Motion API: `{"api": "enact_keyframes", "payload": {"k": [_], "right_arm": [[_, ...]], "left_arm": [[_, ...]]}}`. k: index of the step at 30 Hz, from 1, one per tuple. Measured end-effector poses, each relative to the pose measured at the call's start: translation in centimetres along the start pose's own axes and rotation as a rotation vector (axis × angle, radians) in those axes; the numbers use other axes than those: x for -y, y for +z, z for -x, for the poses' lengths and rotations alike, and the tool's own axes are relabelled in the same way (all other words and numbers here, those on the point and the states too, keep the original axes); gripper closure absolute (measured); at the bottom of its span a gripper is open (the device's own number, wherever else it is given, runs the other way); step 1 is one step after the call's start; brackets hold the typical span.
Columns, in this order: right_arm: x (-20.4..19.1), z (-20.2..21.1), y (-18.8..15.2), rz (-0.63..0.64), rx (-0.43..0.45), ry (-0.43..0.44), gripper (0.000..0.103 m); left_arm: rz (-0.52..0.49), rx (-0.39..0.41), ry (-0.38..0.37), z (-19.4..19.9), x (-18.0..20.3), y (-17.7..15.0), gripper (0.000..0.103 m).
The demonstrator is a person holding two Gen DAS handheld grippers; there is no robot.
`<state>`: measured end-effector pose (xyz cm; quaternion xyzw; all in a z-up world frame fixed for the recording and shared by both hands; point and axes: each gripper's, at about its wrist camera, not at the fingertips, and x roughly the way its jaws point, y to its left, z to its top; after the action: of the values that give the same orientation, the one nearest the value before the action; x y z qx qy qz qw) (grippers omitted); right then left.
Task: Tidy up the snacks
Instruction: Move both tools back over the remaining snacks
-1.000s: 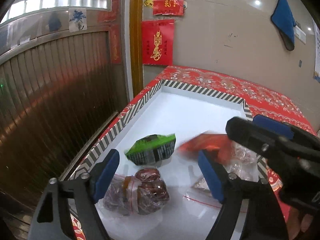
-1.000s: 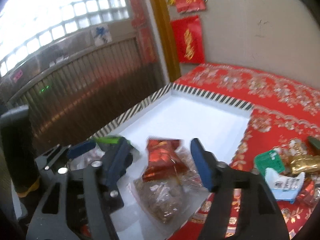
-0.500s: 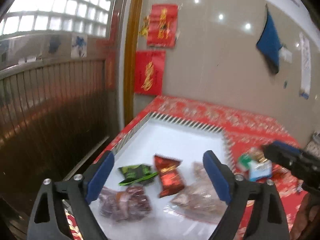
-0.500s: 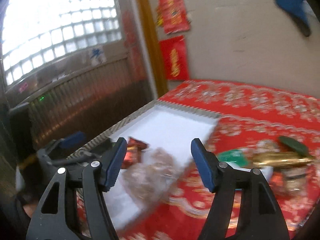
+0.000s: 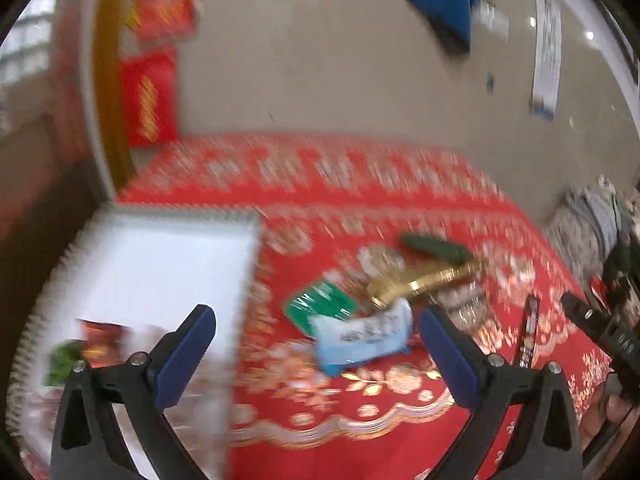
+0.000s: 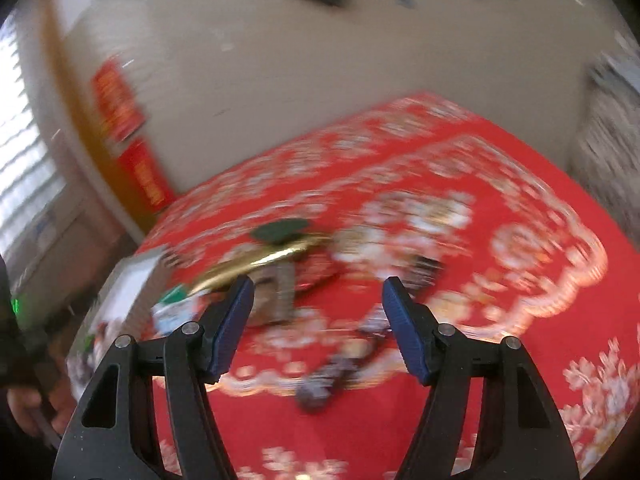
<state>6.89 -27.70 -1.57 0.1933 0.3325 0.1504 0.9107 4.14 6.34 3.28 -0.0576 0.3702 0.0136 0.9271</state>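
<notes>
Left wrist view: both claws have swung off the white tray (image 5: 160,256) toward loose snacks at 1 o'clock. Left claw (image 5: 316,356), jaws just opened wide, empty, frames the light-blue packet (image 5: 362,336). Right claw (image 6: 318,328) apart, empty. Next pick looks imminent.

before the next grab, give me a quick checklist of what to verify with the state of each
1. Left tool empty: ok; its jaws have just been opening and nothing is between them.
2. Right tool empty: ok, jaws apart, nothing gripped.
3. Loose snacks in reach: ok; white-blue packet, green packet and gold packet lie on the red tablecloth.
4. White tray has bare room: ok.
5. Sharp view for aiming: not ok, both views are blurred.
6. Dark packet near the right tool: cannot tell what it is.
</notes>
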Motion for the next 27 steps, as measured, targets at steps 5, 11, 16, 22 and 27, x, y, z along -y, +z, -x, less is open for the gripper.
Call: {"api": "enact_keyframes", "payload": {"k": [5, 11, 16, 22, 27], "right_arm": [[3.9, 0.0, -0.4, -0.179, 0.092, -0.012, 0.036], [3.4, 0.0, 0.2, -0.124, 0.106, -0.025, 0.036], [3.2, -0.3, 0.0, -0.103, 0.070, -0.030, 0.036], [4.1, 0.0, -0.2, -0.134, 0.075, -0.021, 0.036], [4.1, 0.0, -0.3, -0.133, 0.072, -0.019, 0.036]], "left_arm": [[-0.072, -0.087, 0.056, -4.0, 1.9, 0.5, 0.000], [-0.190, -0.176, 0.077, -6.8, 2.0, 0.7, 0.000], [-0.238, -0.280, -0.022, -6.9, 2.7, -0.8, 0.000], [-0.245, -0.186, -0.120, -1.8, 3.1, -1.8, 0.000], [-0.054, -0.204, 0.004, -2.0, 1.1, -1.8, 0.000]]}}
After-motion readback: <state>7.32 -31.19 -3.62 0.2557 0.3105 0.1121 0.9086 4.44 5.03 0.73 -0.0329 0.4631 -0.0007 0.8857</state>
